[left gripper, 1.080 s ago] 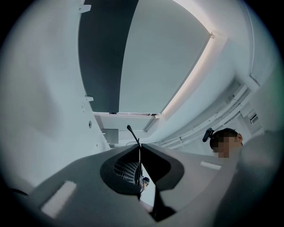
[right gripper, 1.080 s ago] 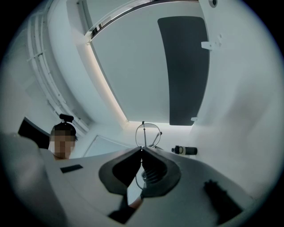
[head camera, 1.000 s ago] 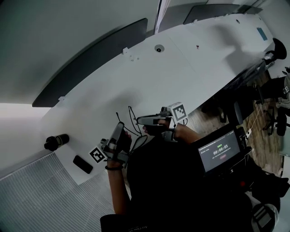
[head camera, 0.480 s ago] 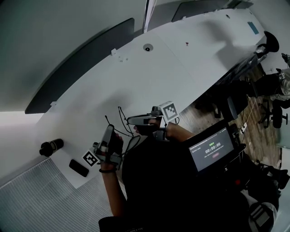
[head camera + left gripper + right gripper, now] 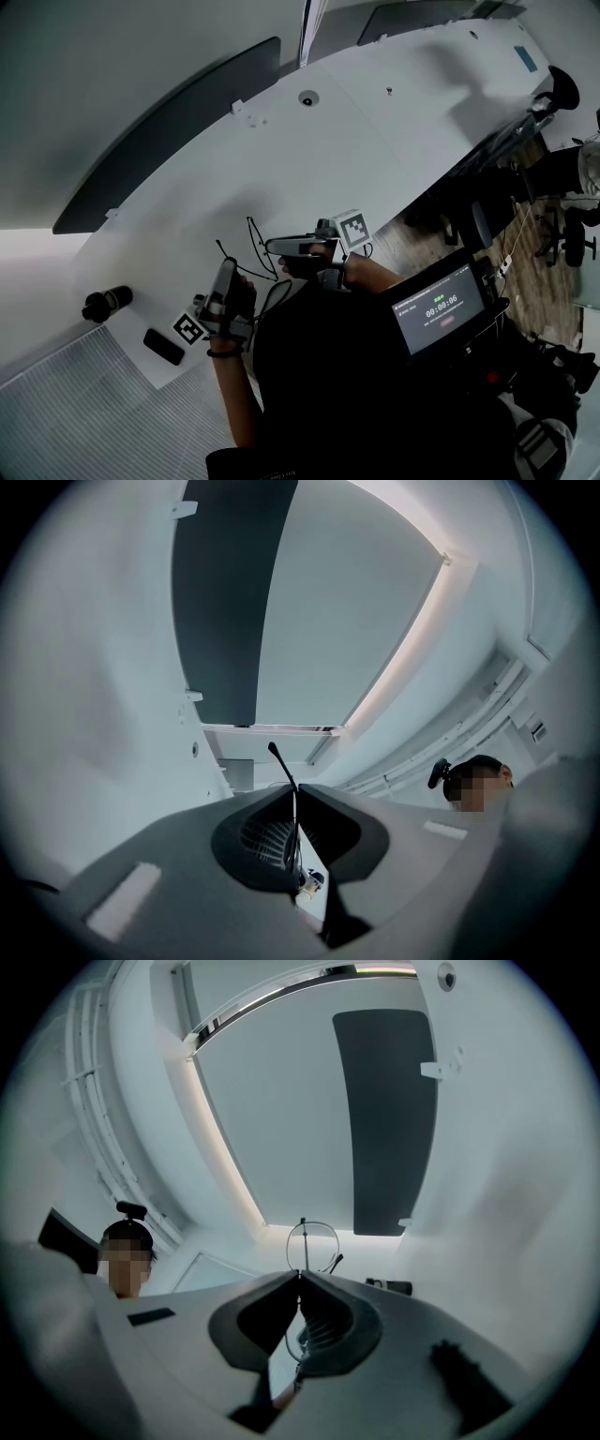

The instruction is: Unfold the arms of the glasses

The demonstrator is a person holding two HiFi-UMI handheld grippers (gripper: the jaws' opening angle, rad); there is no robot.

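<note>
Two hand-held grippers, both pinched shut on one pair of thin black wire-framed glasses (image 5: 304, 1241), held up between them near the edge of the long white table (image 5: 375, 122).
- Left gripper (image 5: 292, 791): jaws pressed on a slim black arm (image 5: 281, 766) of the glasses, tip standing up past them.
- Right gripper (image 5: 300, 1275): jaws pressed on the frame beside a round lens rim (image 5: 313, 1223).
- Table's near end: one black cylindrical object (image 5: 106, 303); one flat black rectangular device (image 5: 163, 347).

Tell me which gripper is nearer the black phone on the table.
Left. In the head view the left gripper sits just up-right of the phone; the right gripper is farther right, beyond it, both shut on the glasses.
</note>
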